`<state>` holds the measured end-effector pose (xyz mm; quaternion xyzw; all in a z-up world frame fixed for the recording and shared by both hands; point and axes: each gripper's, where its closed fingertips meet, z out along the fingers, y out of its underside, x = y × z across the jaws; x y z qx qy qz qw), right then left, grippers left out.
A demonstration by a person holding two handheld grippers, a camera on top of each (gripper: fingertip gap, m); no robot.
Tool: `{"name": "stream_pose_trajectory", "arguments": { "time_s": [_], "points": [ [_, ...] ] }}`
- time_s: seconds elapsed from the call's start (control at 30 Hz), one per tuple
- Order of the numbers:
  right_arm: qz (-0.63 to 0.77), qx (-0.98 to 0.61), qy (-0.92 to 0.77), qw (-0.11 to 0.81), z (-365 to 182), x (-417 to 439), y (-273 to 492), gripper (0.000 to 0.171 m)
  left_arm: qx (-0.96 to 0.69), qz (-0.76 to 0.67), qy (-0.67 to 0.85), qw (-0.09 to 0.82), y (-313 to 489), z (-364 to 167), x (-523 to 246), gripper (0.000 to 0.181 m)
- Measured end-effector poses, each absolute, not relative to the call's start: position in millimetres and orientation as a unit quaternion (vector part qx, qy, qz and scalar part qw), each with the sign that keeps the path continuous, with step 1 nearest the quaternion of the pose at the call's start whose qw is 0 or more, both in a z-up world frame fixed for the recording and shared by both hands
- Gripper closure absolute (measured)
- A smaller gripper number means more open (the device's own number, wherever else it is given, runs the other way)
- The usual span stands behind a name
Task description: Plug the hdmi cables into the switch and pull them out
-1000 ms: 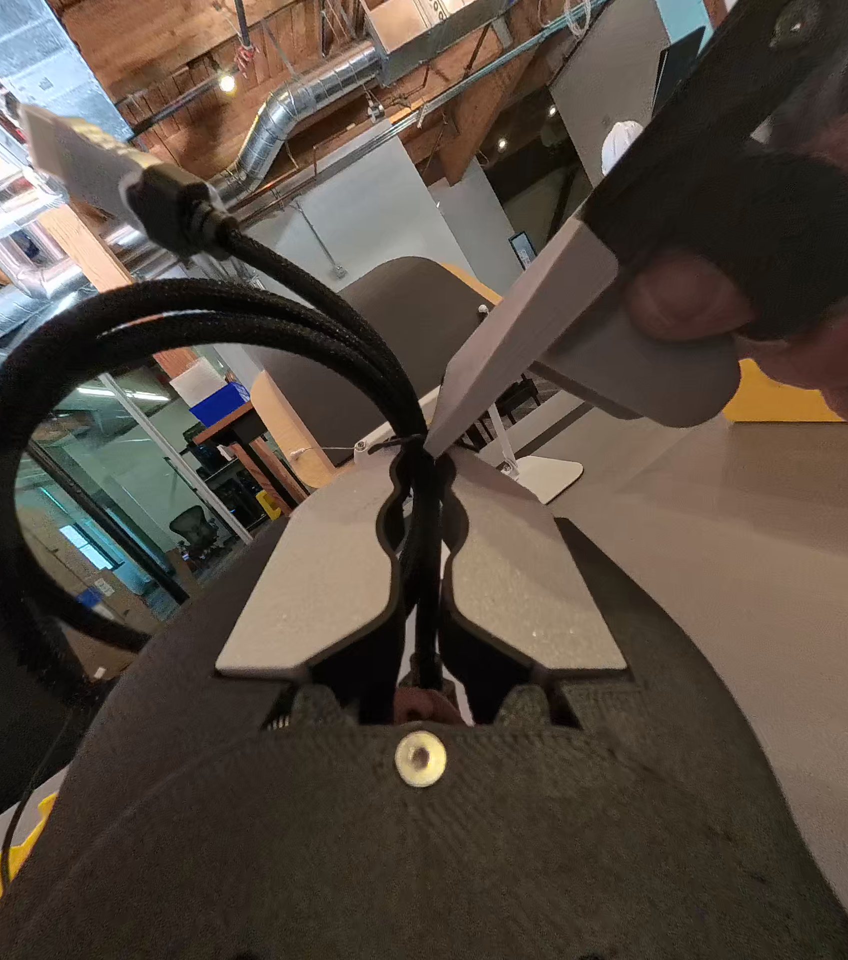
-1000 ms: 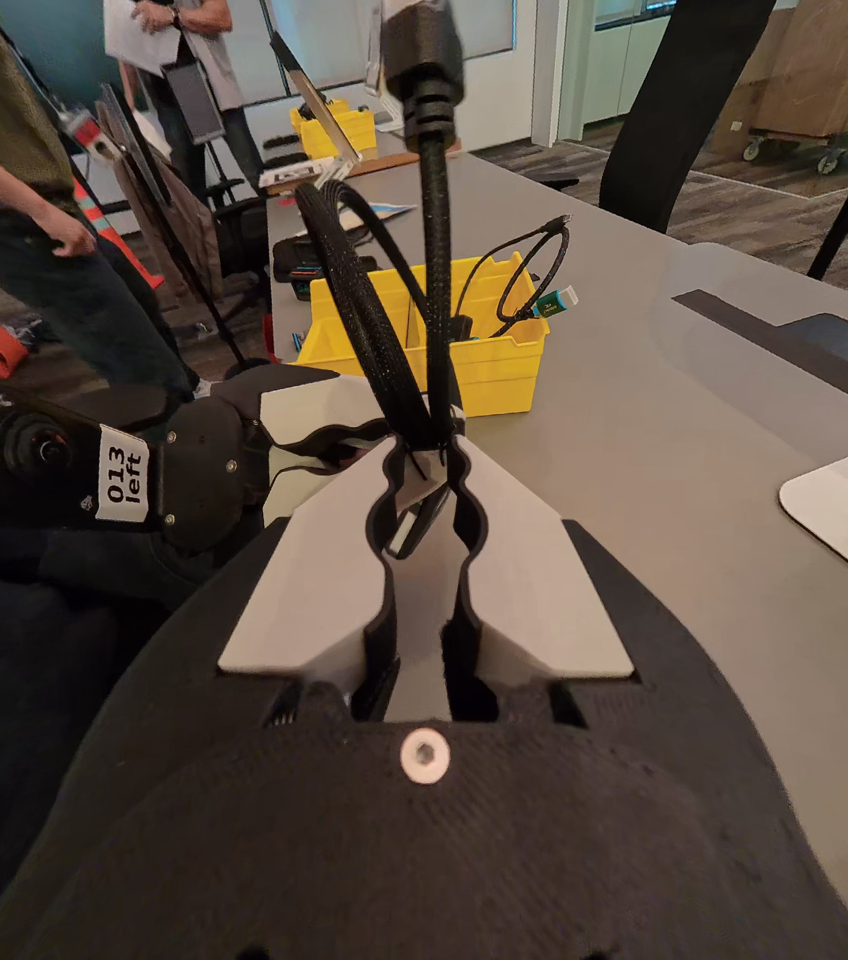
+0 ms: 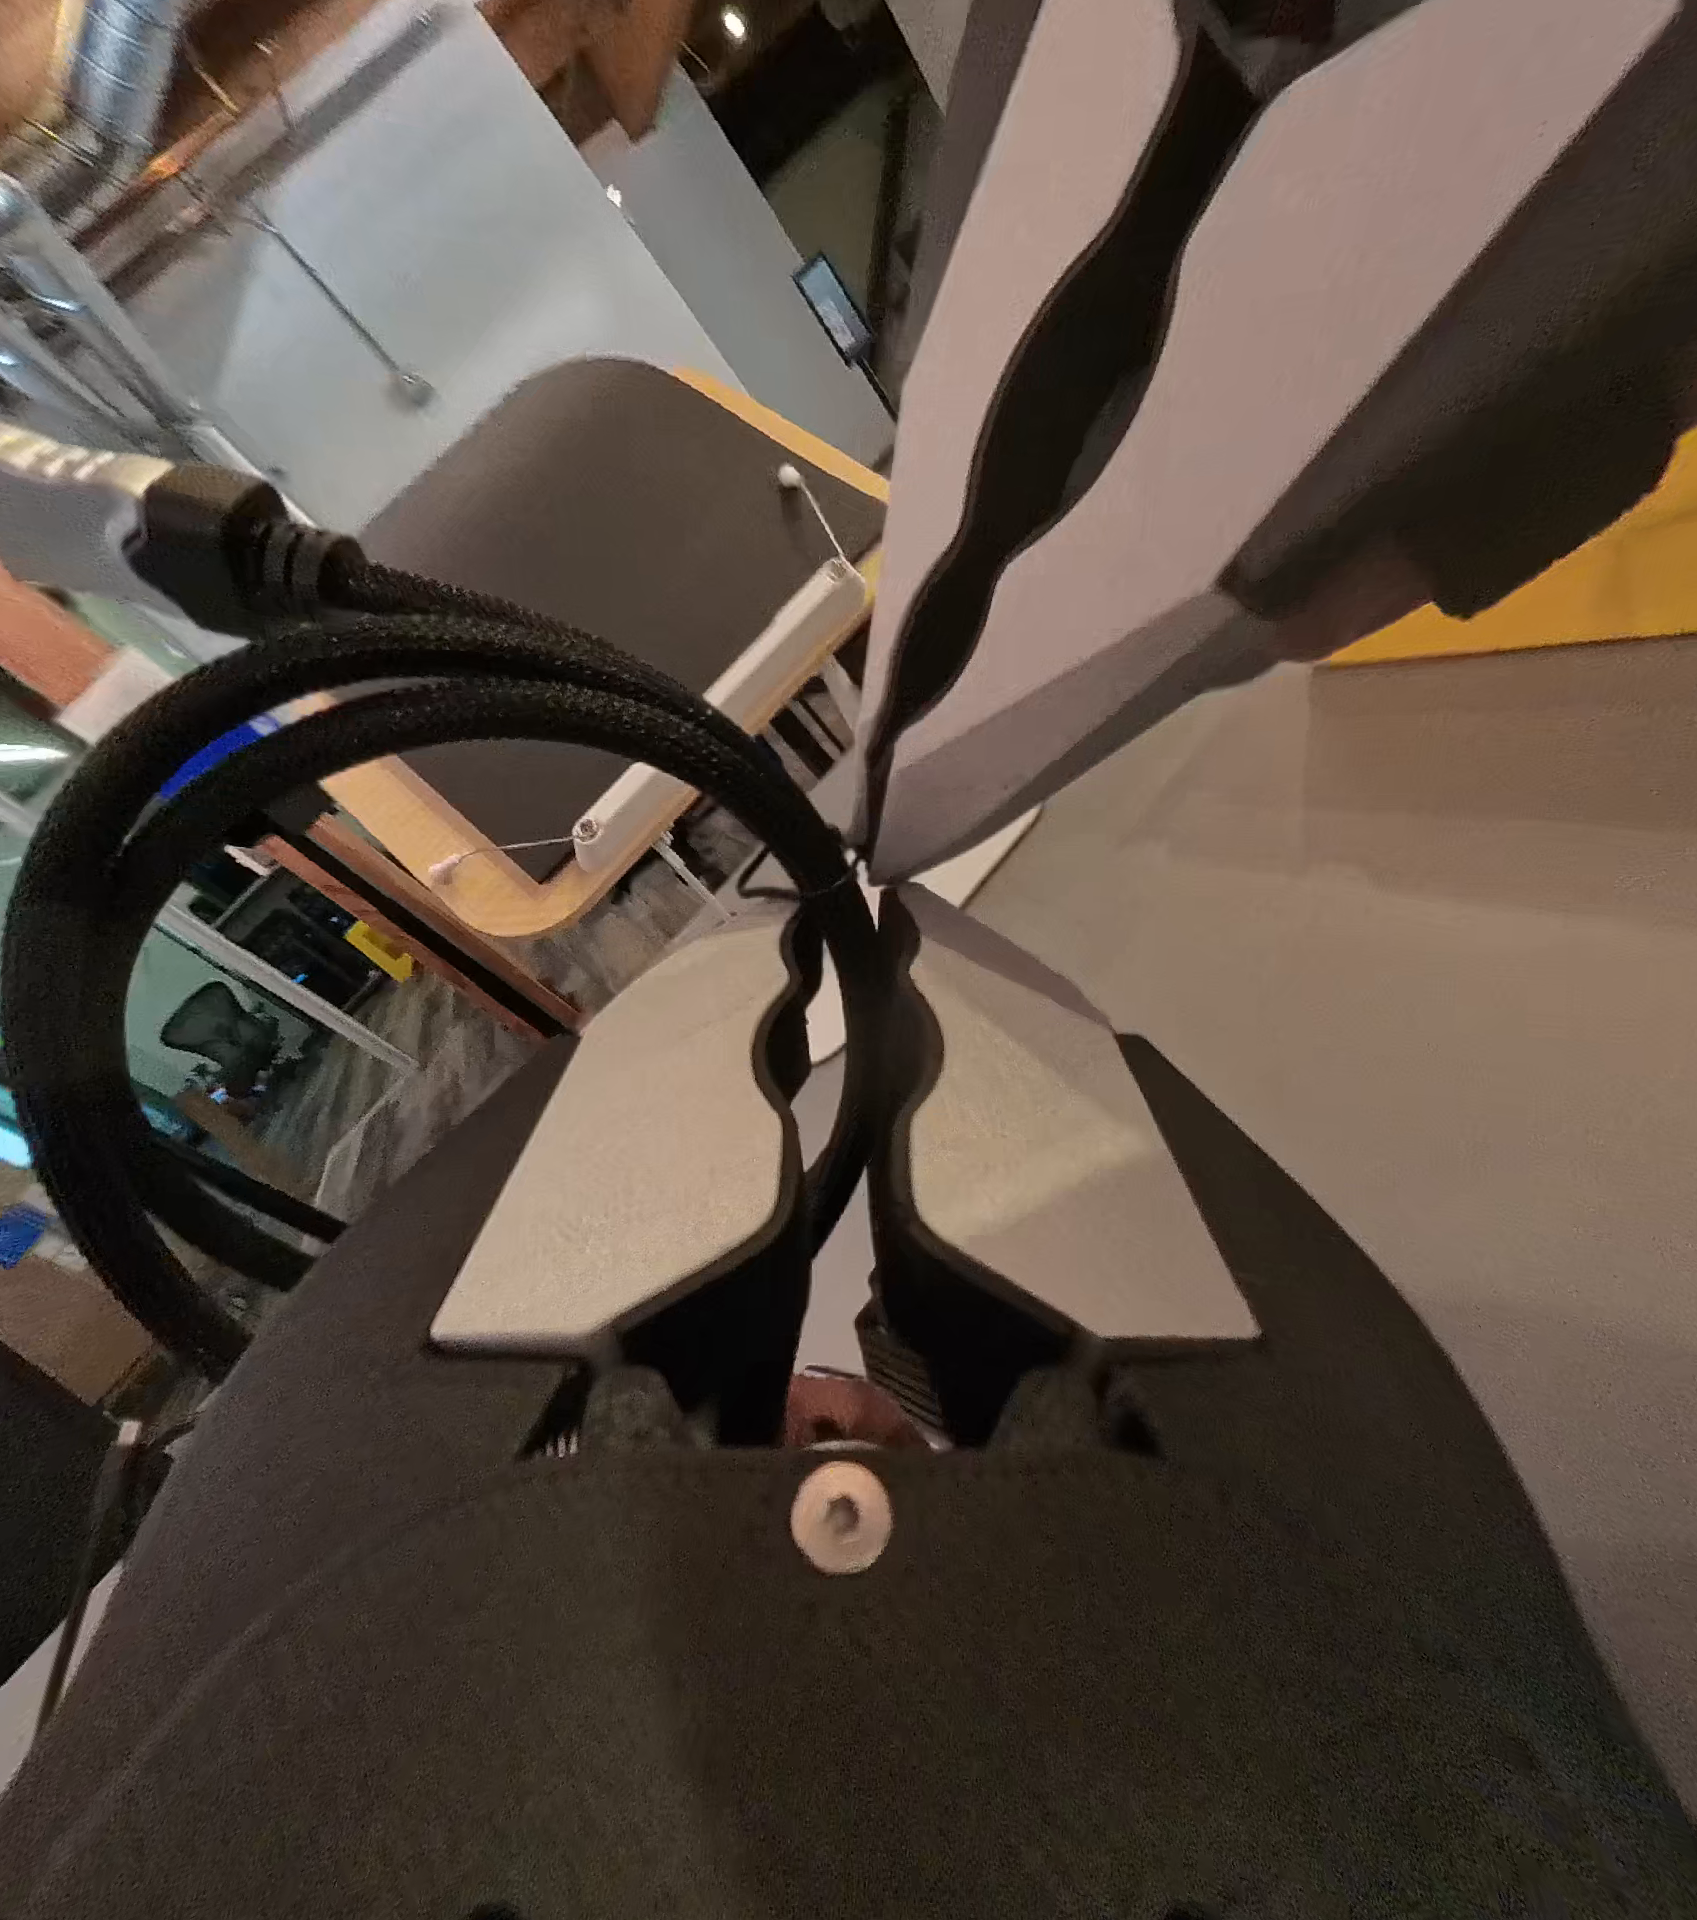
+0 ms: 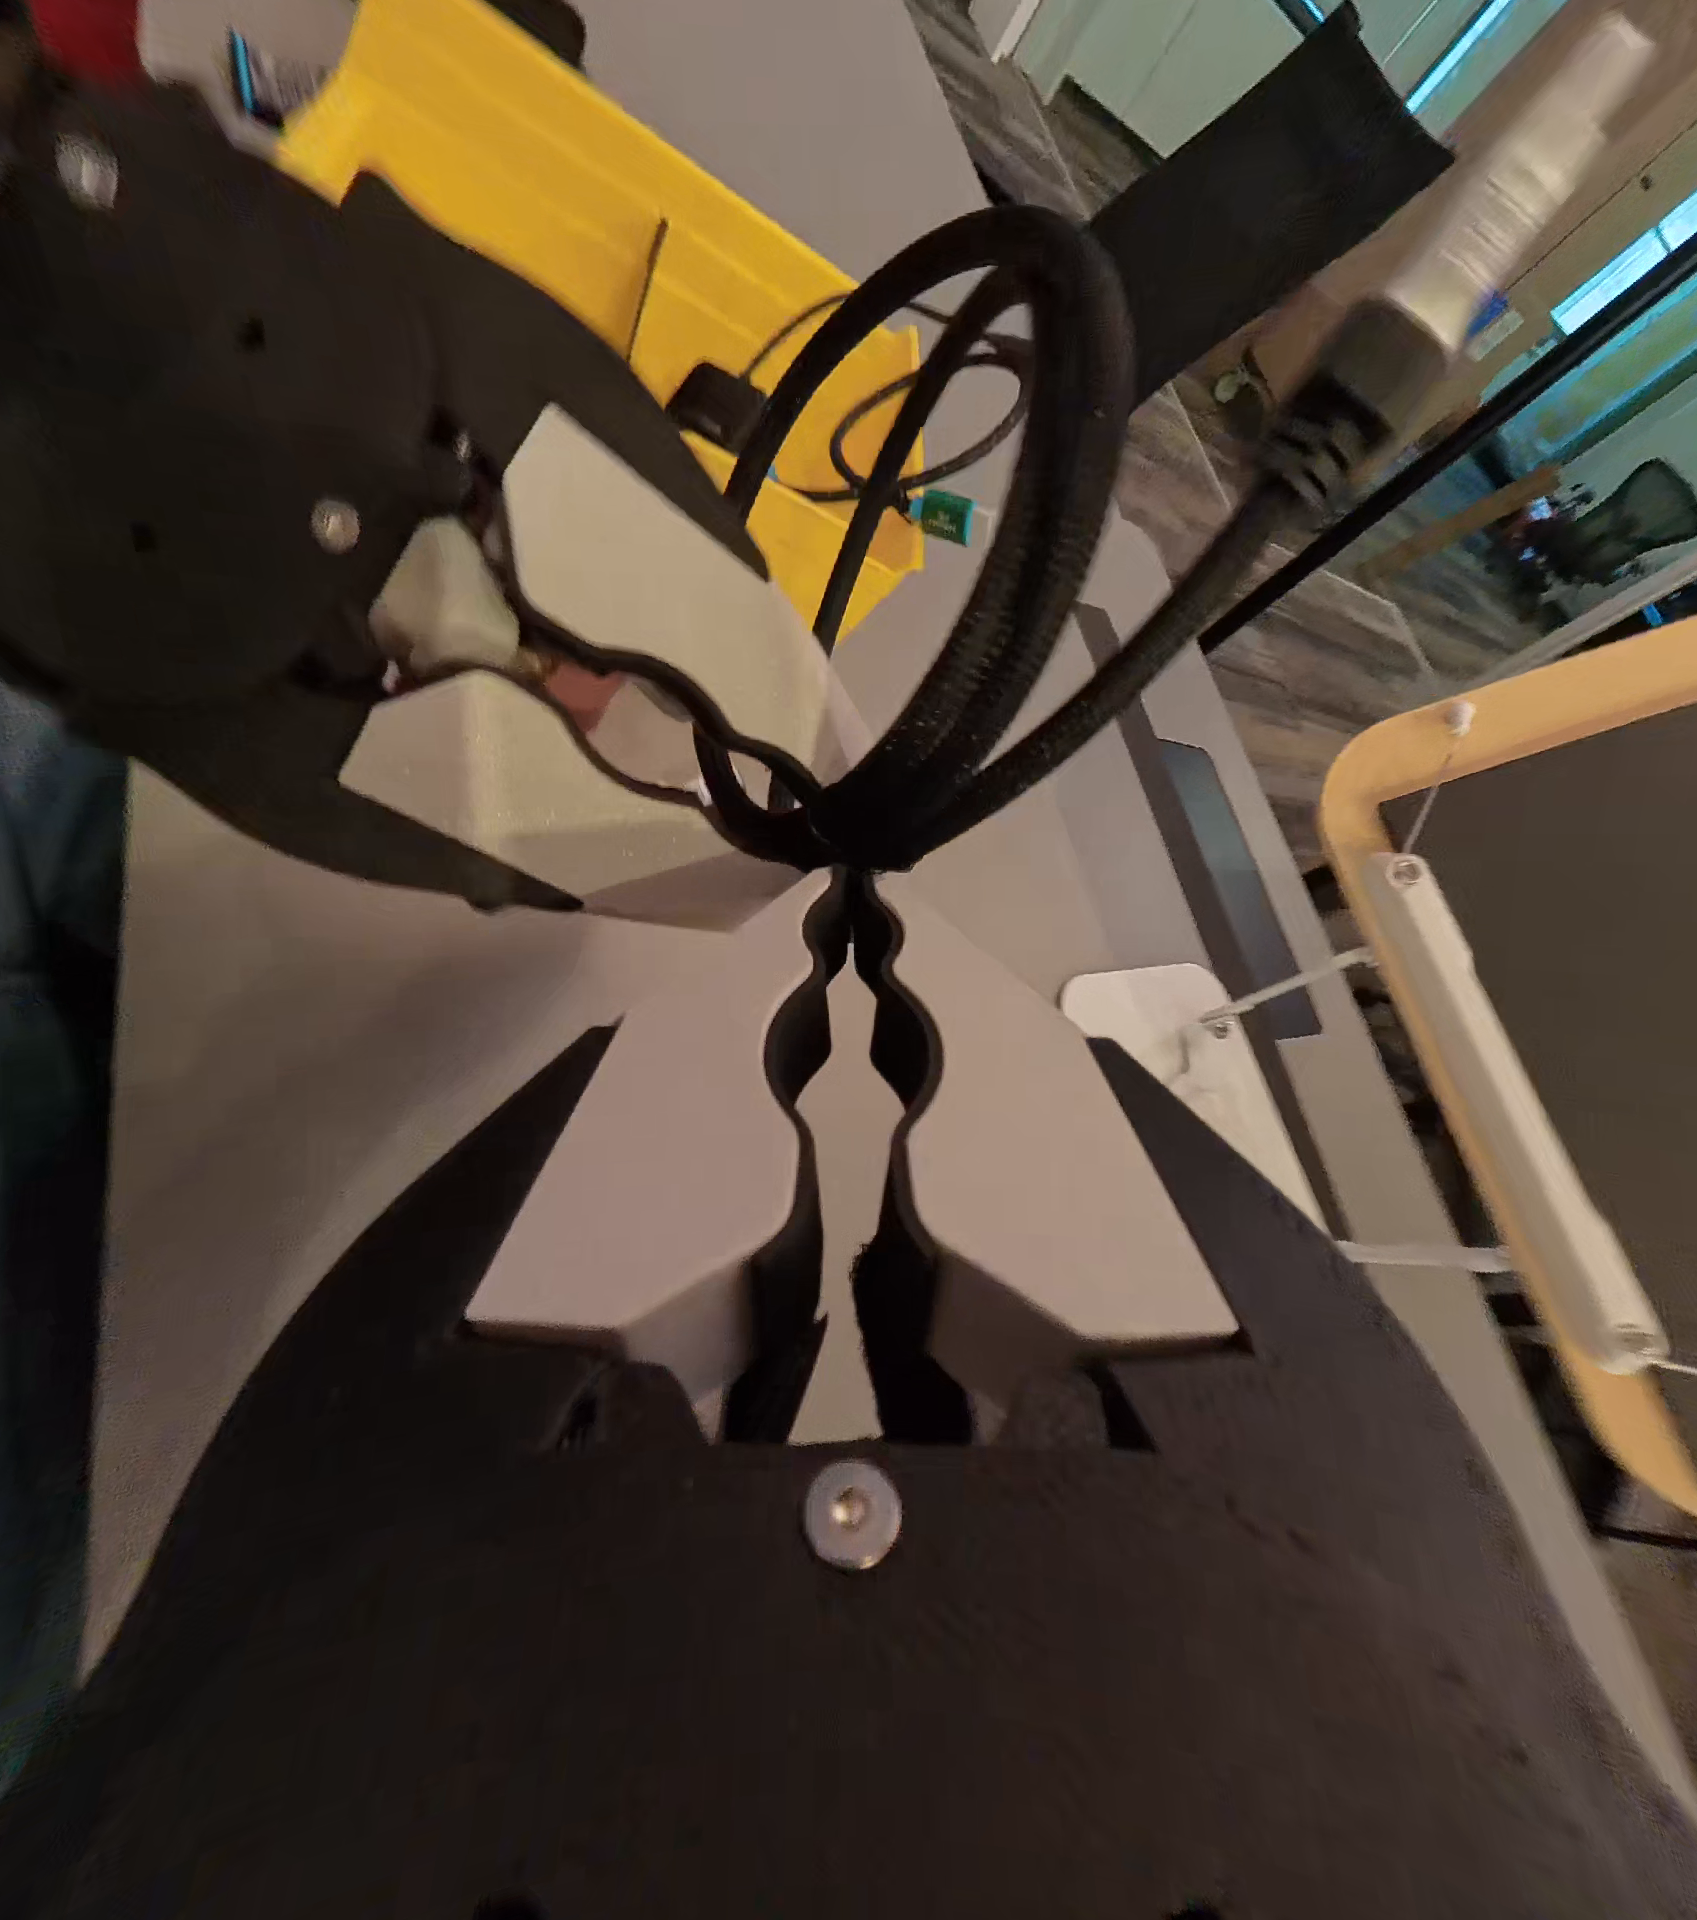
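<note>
The coiled HDMI cable [image 3: 428, 675] is held in the air above the grey tabletop [image 3: 1446, 1039], its black braided loops bundled by a thin tie at the point where both tools meet. In the left wrist view the loop stands on edge to the left of the fingers, and the plug [image 3: 44, 499] with its silver shell points away to the upper left, its long axis nearly level. The left gripper [image 3: 839, 935] is pressed onto the bundle, cable running down between its fingers. The right gripper [image 4: 849, 883] is pressed together at its tips, nipping the tie or the bundle just there; which of the two I cannot tell. Its view shows the loop rising above the tips and the plug aimed to the upper right. A yellow bin [image 4: 553, 177] of small cables sits on the tabletop behind the left tool. A wood-framed chair [image 4: 1509, 1039] stands beyond the right edge of the tabletop.
</note>
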<state>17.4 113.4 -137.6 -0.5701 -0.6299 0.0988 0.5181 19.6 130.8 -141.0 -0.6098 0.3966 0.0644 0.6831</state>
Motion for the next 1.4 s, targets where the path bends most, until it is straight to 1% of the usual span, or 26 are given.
{"name": "stream_pose_trajectory", "arguments": {
  "time_s": [0.27, 0.43, 0.6, 0.7, 0.87, 1.1, 1.2, 1.3, 1.4],
  "points": [
    [-0.061, -0.5, -0.697, 0.51, -147, 23, 115, 0.171, -0.67, 0.055, 0.472, 0.57, 129, -154, 22, 0.174],
    [-0.138, -0.444, -0.729, 0.502, -148, 25, 114, 0.171, -0.694, 0.029, 0.492, 0.525, 125, -157, 23, 0.173],
    [-0.19, -0.38, -0.765, 0.485, -151, 25, 109, 0.171, -0.717, -0.053, 0.521, 0.461, 116, -163, 25, 0.173],
    [-0.221, -0.338, -0.786, 0.467, -153, 25, 108, 0.171, -0.725, -0.092, 0.549, 0.405, 111, -165, 25, 0.173],
    [-0.257, -0.282, -0.813, 0.44, -161, 23, 107, 0.171, -0.735, -0.119, 0.596, 0.301, 108, -177, 22, 0.173],
    [-0.267, -0.239, -0.834, 0.419, -174, 20, 104, 0.171, -0.711, -0.134, 0.669, 0.169, 104, -191, 15, 0.174],
    [-0.245, -0.255, -0.838, 0.415, -180, 20, 104, 0.171, -0.689, -0.139, 0.7, 0.124, 102, -197, 14, 0.173],
    [-0.16, -0.33, -0.828, 0.424, -180, 24, 107, 0.171, -0.672, -0.143, 0.715, 0.127, 106, -198, 18, 0.172],
    [-0.116, -0.396, -0.803, 0.43, -179, 30, 119, 0.171, -0.681, -0.123, 0.696, 0.19, 122, -196, 25, 0.166]
  ]
}}
